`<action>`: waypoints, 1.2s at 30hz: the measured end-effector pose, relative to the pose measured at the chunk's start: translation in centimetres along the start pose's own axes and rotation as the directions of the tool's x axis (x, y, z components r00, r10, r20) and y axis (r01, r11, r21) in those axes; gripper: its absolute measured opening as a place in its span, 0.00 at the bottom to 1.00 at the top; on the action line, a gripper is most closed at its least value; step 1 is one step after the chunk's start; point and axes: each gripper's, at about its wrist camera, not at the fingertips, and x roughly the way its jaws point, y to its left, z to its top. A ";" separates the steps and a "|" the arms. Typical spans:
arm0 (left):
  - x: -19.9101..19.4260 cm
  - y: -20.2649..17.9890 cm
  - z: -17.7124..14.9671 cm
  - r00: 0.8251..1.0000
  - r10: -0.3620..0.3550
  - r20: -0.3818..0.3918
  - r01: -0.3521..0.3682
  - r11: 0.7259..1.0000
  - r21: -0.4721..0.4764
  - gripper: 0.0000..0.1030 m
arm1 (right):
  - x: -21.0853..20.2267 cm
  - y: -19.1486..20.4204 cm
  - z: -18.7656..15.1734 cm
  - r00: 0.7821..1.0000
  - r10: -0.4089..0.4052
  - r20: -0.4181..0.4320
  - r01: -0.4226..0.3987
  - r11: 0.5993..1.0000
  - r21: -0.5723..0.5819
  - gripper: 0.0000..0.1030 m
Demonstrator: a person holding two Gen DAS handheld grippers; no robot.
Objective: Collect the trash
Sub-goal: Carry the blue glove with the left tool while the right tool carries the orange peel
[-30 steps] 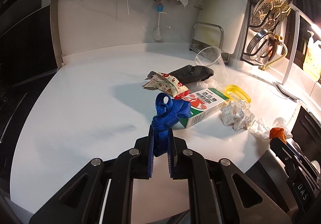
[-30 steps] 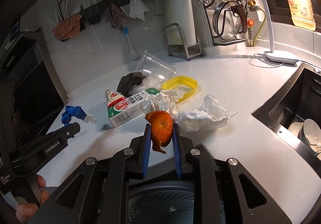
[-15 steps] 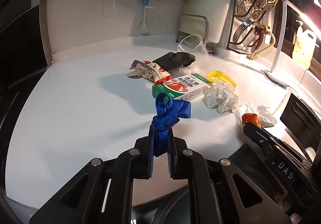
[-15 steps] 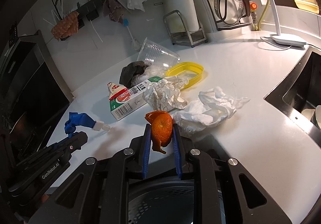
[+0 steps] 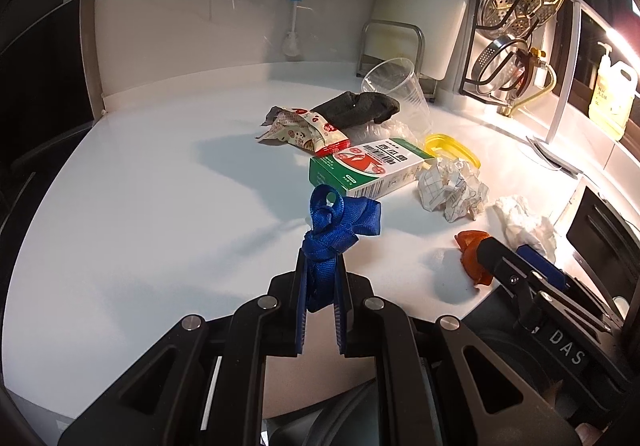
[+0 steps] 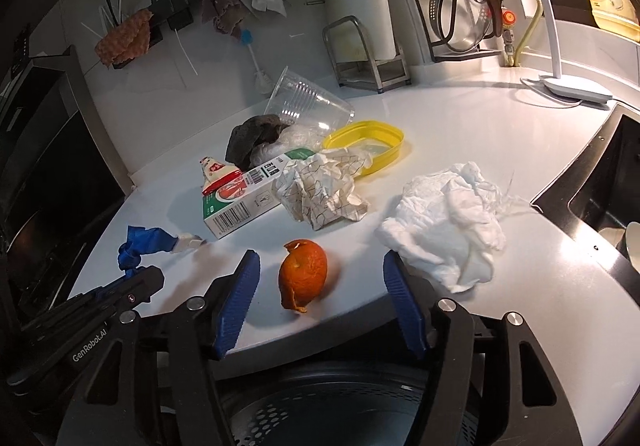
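My left gripper (image 5: 320, 278) is shut on a knotted blue strap (image 5: 334, 234), held above the white counter's front edge; the strap also shows in the right wrist view (image 6: 146, 244). My right gripper (image 6: 320, 286) is open, its blue pads on either side of an orange peel (image 6: 304, 276), which appears to be in mid-air between them, above the bin's dark rim (image 6: 320, 398). The peel also shows in the left wrist view (image 5: 472, 250). On the counter lie a green-and-white carton (image 5: 368, 166), crumpled checked paper (image 6: 320, 190), a white tissue wad (image 6: 448, 230), a snack wrapper (image 5: 300, 128) and a clear cup (image 6: 308, 102).
A yellow lid (image 6: 368, 144) and a dark cloth (image 5: 356, 108) lie behind the carton. A sink (image 6: 600, 182) opens at the right. A metal rack (image 6: 368, 54), pot-lid stand (image 5: 516, 26), lamp base (image 6: 572, 88) and hanging cloths line the back wall.
My right gripper has opened and let go of the orange peel, which now sits between the spread fingers. My left gripper still holds the blue strap and has shifted a little.
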 end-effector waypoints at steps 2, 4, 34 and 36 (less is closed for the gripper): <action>0.0 0.1 0.0 1.000 0.001 -0.001 -0.001 1.000 -0.002 0.11 | -0.2 -0.2 0.0 1.000 -0.010 0.004 0.010 1.000 0.001 0.60; 0.0 0.2 0.0 1.000 0.000 0.000 0.000 1.000 -0.004 0.11 | -0.5 -0.2 -0.1 1.000 -0.018 0.007 0.018 1.000 -0.003 0.60; -0.3 3.3 -0.4 1.000 0.023 -0.002 -0.023 0.998 -0.059 0.11 | 2.3 3.4 -0.4 0.997 -0.073 -0.020 0.069 0.987 -0.147 0.22; -0.4 3.3 -0.6 1.000 0.021 -0.003 -0.022 0.998 -0.057 0.11 | 2.1 3.5 -0.4 0.997 -0.073 -0.015 0.070 0.986 -0.151 0.19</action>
